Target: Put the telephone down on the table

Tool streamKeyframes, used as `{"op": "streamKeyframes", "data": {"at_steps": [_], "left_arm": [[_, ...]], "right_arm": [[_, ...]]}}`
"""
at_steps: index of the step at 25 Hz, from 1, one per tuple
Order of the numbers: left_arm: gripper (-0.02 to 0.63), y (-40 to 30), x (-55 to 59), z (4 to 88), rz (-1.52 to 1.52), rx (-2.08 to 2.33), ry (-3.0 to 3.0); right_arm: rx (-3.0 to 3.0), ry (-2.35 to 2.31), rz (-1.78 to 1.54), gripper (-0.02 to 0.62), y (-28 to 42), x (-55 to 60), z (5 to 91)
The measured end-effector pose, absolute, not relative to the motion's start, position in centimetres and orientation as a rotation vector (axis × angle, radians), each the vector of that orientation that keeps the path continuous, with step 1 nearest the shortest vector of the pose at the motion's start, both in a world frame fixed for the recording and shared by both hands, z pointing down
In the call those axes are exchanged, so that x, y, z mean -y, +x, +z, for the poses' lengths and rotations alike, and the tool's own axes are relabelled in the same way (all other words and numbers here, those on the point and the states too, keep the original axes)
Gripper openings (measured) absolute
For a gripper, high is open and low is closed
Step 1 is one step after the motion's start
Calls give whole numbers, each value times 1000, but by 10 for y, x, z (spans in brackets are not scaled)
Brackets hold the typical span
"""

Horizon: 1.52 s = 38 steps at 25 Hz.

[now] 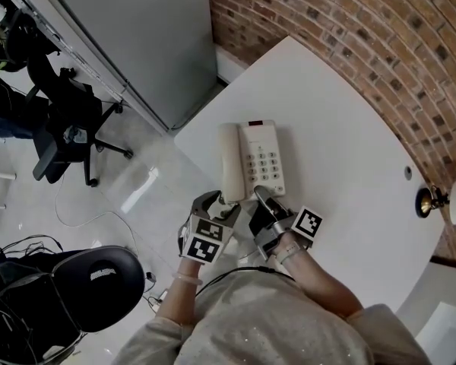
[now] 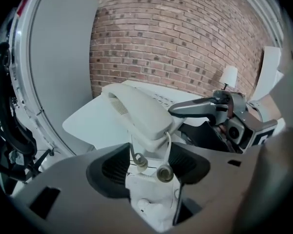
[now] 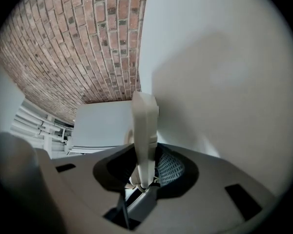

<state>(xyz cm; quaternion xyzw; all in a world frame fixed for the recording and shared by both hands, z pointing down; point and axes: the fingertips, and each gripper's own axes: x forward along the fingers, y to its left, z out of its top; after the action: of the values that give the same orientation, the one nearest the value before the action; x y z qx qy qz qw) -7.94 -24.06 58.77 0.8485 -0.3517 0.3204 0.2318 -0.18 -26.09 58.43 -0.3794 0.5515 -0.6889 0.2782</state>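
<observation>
A white push-button telephone (image 1: 261,158) lies flat on the white table (image 1: 342,166), close to its near edge, with the handset (image 1: 229,162) in its cradle on the left. My right gripper (image 1: 260,195) is shut on the near edge of the telephone's base; in the right gripper view the base (image 3: 145,126) stands edge-on between the pads (image 3: 172,167). My left gripper (image 1: 215,201) is at the handset's near end. In the left gripper view the handset (image 2: 136,113) and its coiled cord (image 2: 158,172) lie between the jaws, which stand open, the pads not pressing.
A brick wall (image 1: 349,29) runs behind the table. A brass lamp with a white shade (image 1: 433,201) stands at the table's right edge, beside a small grommet (image 1: 408,172). To the left, off the table, are a grey partition (image 1: 137,36) and black office chairs (image 1: 68,128).
</observation>
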Motion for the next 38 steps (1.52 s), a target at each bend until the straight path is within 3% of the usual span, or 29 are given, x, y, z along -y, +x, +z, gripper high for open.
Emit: {"op": "streamKeyframes", "data": {"at_steps": [19, 38], "left_arm": [[247, -104, 265, 591, 826, 1257, 2240], [242, -108, 271, 616, 833, 1238, 2150]], "right_arm": [[-1412, -1098, -1898, 132, -15, 290, 599], [-1234, -1156, -2084, 178, -24, 288, 617]]}}
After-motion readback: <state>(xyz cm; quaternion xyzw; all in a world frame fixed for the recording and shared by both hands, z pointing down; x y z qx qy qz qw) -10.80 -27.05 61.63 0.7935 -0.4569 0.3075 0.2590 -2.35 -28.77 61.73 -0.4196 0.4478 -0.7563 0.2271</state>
